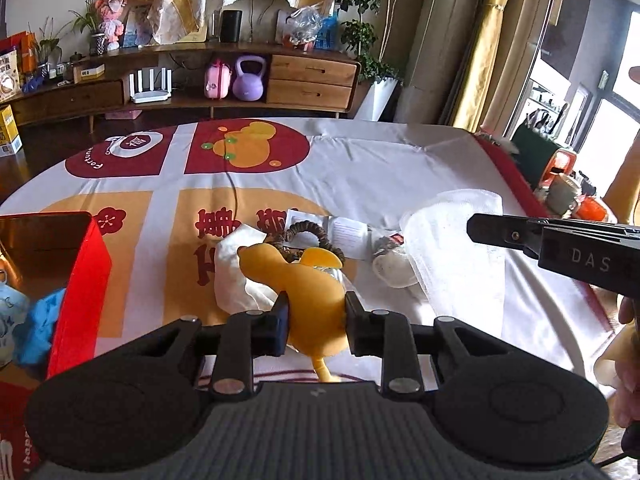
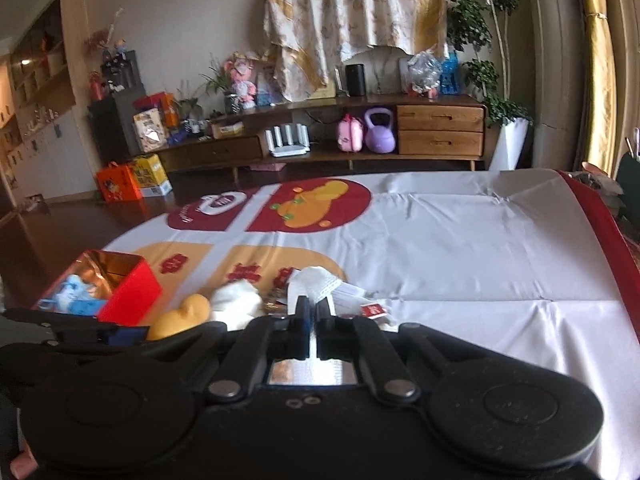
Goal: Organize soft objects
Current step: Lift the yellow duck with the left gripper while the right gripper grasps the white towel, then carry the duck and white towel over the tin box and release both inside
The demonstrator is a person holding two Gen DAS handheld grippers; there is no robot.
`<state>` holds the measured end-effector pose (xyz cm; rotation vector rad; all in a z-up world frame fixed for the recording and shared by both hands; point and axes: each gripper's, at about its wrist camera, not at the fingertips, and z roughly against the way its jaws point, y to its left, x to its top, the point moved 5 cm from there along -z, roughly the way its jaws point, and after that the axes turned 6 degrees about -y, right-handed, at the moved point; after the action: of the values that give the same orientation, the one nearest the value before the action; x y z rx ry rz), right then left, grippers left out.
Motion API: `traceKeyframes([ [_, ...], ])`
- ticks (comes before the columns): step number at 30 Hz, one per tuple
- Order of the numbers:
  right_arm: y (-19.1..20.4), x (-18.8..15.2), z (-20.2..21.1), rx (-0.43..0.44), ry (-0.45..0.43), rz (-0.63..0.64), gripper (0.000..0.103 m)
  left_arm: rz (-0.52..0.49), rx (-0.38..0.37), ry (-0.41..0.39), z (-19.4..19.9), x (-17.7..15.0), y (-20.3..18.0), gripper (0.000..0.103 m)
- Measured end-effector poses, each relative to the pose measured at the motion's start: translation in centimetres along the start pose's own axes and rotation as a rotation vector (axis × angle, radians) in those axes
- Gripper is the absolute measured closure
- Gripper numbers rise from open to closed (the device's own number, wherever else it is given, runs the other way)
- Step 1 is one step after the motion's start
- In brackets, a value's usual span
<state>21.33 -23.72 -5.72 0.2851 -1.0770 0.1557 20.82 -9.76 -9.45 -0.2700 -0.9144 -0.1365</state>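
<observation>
My left gripper (image 1: pixel 316 308) is shut on a yellow soft toy (image 1: pixel 312 288), held just above the printed tablecloth (image 1: pixel 400 168). Behind the toy lie a crumpled white cloth (image 1: pixel 236 276), a brown scrunchie (image 1: pixel 308 232) and some paper slips (image 1: pixel 348 232). My right gripper (image 2: pixel 313 308) is shut on a fold of white towel (image 2: pixel 316 280) that sticks up between its fingers. The left wrist view has it at the right (image 1: pixel 476 228), in front of the towel (image 1: pixel 452 240). An open red box (image 1: pixel 80 264) at the left holds blue soft items (image 1: pixel 40 320).
A small white pouch (image 1: pixel 390 268) lies beside the towel. In the right wrist view the red box (image 2: pixel 128 292) stands left of the yellow toy (image 2: pixel 180 316). The cloth's right half (image 2: pixel 480 248) is bare white. A wooden sideboard (image 2: pixel 440 128) lines the far wall.
</observation>
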Motion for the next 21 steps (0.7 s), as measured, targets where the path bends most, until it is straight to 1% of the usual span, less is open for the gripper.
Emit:
traceKeyframes([
  [4,1.9,0.8,1.6,0.034,-0.018,0.01,0.101,0.01,0.001,-0.007,1.9,0.4,0.2,0.076],
  [10,5.0,2.0,3.3,0.093,-0.042,0.036,0.101,0.017,0.011,-0.043,5.1,1.3,1.1,0.076],
  [21,11.4,4.0,4.1,0.2,-0.059,0.093,0.101,0.048,0.053,-0.111,10.5,2.5,4.2,0.076],
])
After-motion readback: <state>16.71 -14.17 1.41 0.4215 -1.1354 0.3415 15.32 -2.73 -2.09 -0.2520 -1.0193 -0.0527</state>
